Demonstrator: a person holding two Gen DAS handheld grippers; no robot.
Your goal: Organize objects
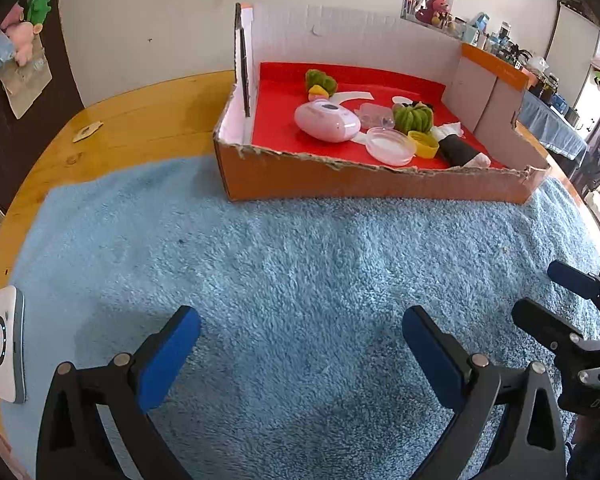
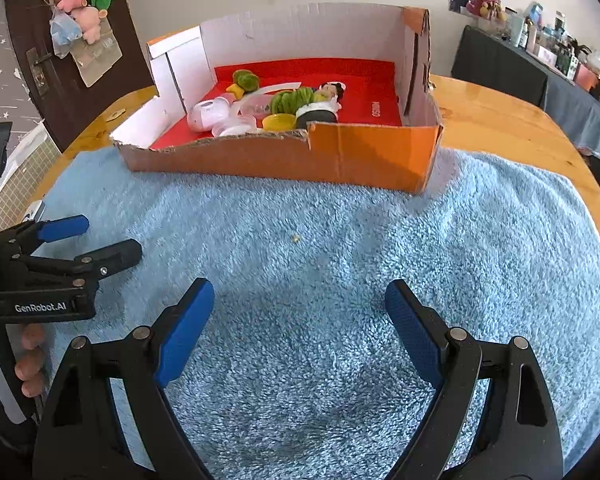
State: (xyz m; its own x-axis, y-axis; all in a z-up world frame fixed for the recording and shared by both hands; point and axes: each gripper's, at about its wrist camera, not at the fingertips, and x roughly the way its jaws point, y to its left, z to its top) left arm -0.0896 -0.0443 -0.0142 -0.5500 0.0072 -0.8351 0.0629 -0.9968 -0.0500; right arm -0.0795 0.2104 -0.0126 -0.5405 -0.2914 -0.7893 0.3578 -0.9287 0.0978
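Note:
An orange cardboard box [image 1: 364, 182] with a red floor stands at the far side of the blue towel [image 1: 300, 264]. Inside lie a pink oval device [image 1: 326, 122], a clear round lid [image 1: 390, 146], a yellow cap [image 1: 423, 143], two green plush cacti [image 1: 413, 117], and a small doll in black [image 1: 458, 148]. The same box [image 2: 340, 156] and its contents show in the right wrist view. My left gripper [image 1: 300, 330] is open and empty above the towel. My right gripper [image 2: 300, 304] is open and empty beside it.
A white device [image 1: 6, 344] with a round dial lies at the table's left edge. The round wooden table [image 1: 148, 116] extends past the towel. A dark door with plush toys [image 2: 80, 8] hanging on it stands at the back left. A cluttered counter [image 2: 560, 60] stands at the right.

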